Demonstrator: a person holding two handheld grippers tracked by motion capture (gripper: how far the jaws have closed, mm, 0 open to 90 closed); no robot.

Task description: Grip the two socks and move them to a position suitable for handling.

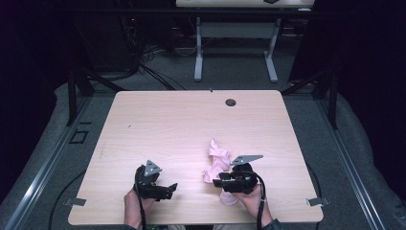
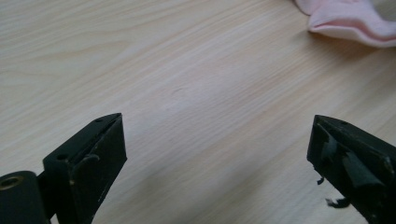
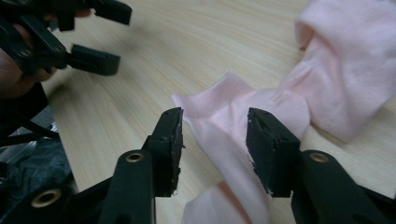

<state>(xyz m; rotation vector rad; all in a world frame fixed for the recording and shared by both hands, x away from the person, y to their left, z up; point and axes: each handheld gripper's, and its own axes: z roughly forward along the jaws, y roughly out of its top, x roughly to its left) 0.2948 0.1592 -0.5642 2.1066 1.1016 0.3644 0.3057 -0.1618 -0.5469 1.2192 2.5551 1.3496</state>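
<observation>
Pink knit sock point(image 1: 218, 160), soft and crumpled, lies on the right half of your pale wood-grain table point(image 1: 167, 124), its long axis running from the near edge by your right hand up and slightly left toward the far side, bunched into a twisted fold at its far end. Your right gripper point(image 3: 214, 140) has its black jaws partly open, straddling a flat band of the sock without clamping it. Your left gripper point(image 2: 217, 154) hangs over bare table with jaws spread wide, holding nothing.
</observation>
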